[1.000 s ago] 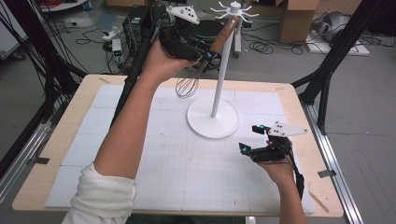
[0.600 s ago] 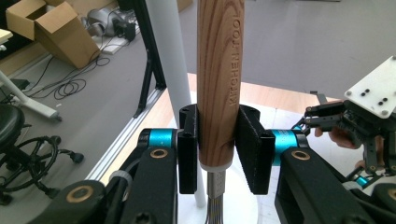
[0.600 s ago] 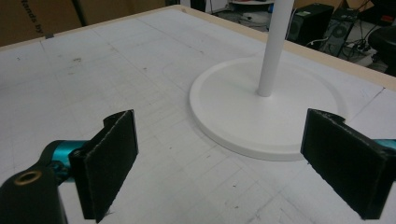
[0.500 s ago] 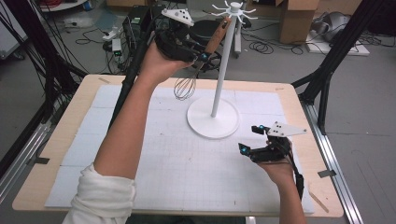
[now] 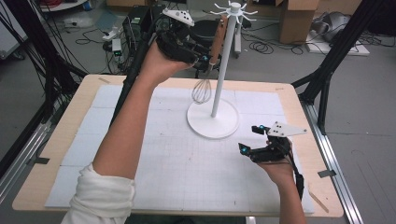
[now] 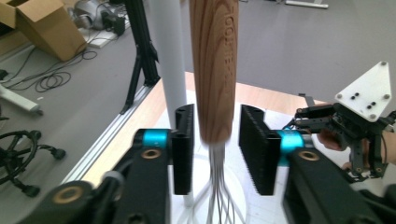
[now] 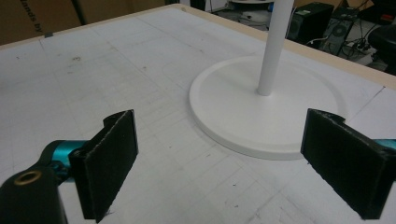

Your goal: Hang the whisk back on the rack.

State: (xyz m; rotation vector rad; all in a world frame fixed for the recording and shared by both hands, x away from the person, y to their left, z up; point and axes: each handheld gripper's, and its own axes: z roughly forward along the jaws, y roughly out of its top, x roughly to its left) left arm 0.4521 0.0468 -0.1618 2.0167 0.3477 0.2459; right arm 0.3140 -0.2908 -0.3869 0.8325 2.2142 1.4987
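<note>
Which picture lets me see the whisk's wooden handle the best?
The left gripper view: the whisk's wooden handle hangs up close between the left gripper pads, its grain clear. The high view shows the handle small, beside the white stand. In the right gripper view you see the stand.

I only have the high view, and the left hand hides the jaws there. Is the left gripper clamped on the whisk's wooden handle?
Observer: No. In the left gripper view the left gripper has just been opening. Its pads stand off the whisk's wooden handle, with a gap on each side.
Operator: Is the handle upright between them?
Observer: Yes, it runs straight up and down, with the wires below, beside the white stand's pole.
Operator: And the right gripper?
Observer: In the right gripper view the right gripper is open and empty, facing the stand's round base.
</note>
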